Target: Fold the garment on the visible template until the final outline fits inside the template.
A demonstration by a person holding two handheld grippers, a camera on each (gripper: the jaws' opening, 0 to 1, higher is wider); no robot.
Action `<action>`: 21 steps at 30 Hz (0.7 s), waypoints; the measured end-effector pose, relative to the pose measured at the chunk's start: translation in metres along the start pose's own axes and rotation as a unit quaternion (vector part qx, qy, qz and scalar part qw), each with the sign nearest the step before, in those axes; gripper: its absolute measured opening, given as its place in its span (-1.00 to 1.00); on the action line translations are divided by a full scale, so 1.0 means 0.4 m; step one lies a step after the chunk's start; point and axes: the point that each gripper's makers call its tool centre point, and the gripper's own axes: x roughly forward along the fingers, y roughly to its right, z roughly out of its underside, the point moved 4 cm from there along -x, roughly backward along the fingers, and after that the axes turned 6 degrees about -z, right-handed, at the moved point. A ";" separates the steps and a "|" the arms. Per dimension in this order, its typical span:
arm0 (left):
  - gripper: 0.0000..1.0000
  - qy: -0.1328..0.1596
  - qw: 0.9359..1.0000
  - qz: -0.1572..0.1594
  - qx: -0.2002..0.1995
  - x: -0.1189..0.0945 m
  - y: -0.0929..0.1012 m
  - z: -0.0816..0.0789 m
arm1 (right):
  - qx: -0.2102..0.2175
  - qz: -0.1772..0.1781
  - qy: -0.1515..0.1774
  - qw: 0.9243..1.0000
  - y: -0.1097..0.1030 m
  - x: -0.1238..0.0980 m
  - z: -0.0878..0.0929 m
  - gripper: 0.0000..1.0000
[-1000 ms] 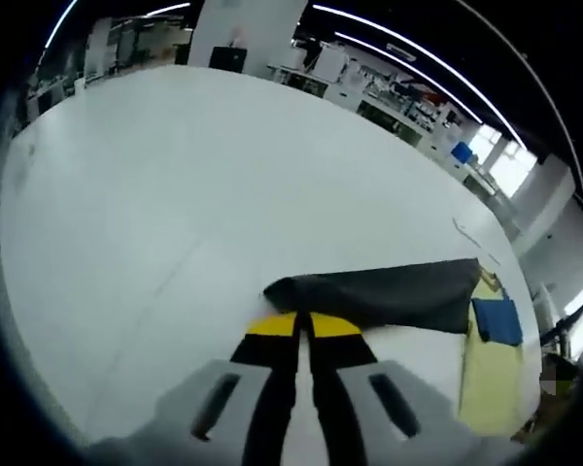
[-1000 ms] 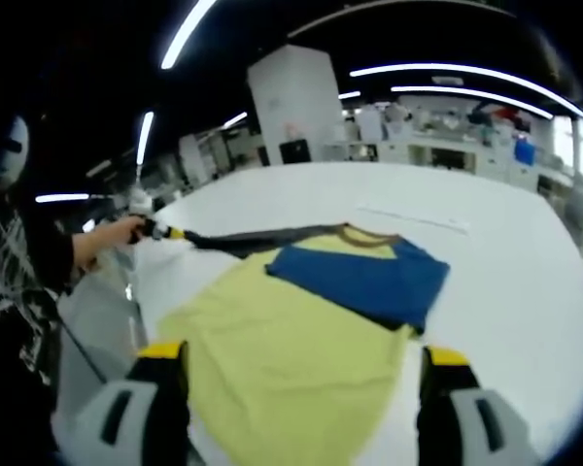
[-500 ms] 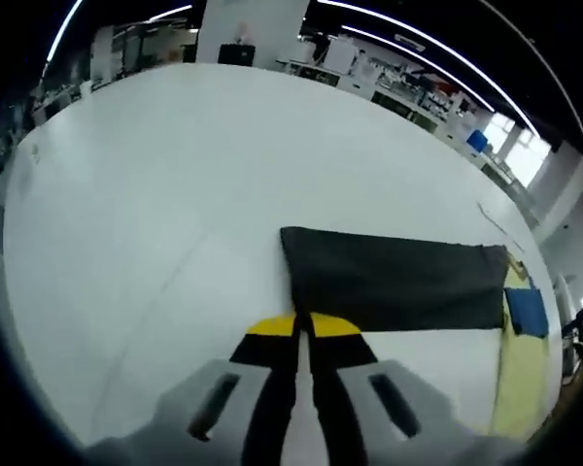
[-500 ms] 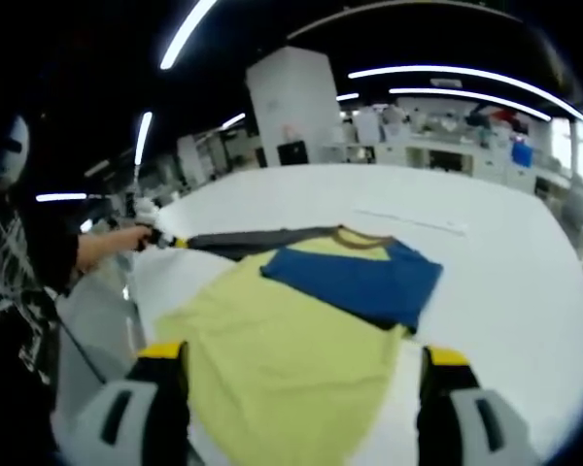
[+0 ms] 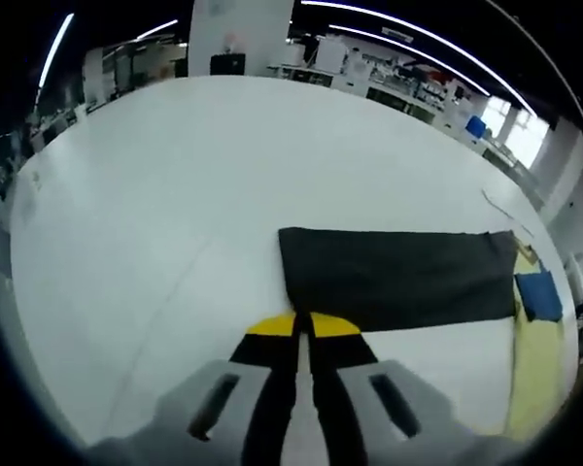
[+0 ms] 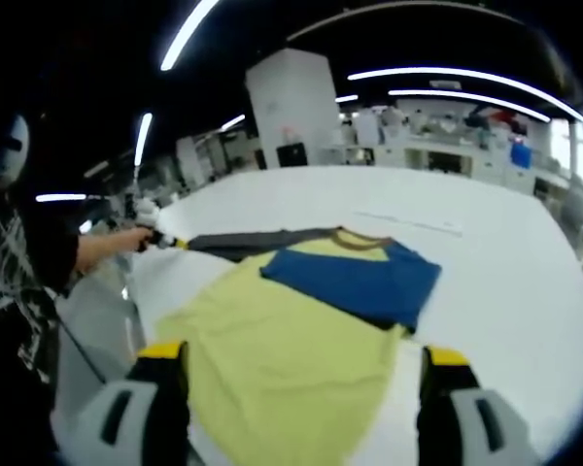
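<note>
Left gripper view: my left gripper [image 5: 301, 325] has its jaws pressed together at the near edge of the dark sleeve [image 5: 398, 279], which lies flat on the white table [image 5: 175, 175]; whether cloth is pinched, I can't tell.

Right gripper view: my right gripper [image 6: 296, 374] is spread wide, holding nothing, over the near hem of the yellow shirt [image 6: 291, 349]. Blue sleeve [image 6: 355, 282] is folded across the chest. Left gripper [image 6: 165, 239] sits far left at the dark sleeve's end.

a wide white table [image 5: 155, 194] is seen under everything, its surface marked by a faint thin line [image 5: 165, 301] in the left gripper view. beyond its far edge a white pillar [image 6: 290, 102] bearing a dark screen [image 6: 293, 153] is seen, with cluttered benches [image 6: 437, 141] and long ceiling strip lights [image 6: 447, 72] behind.
</note>
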 end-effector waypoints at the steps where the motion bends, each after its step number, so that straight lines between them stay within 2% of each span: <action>1: -1.00 0.001 1.000 0.000 0.003 0.000 -0.001 -0.001 | 0.000 0.001 -0.001 1.000 0.001 0.000 0.001 0.98; 12: -1.00 0.019 1.000 0.014 0.018 -0.013 0.031 -0.037 | 0.004 0.005 -0.009 1.000 0.001 -0.004 0.014 0.98; 17: -1.00 0.029 0.999 0.030 0.021 -0.021 0.064 -0.059 | -0.001 0.002 -0.012 1.000 -0.004 -0.002 0.018 0.98; 21: -1.00 0.038 0.998 0.044 0.026 -0.033 0.111 -0.074 | -0.005 0.002 -0.014 1.000 -0.005 -0.004 0.021 0.98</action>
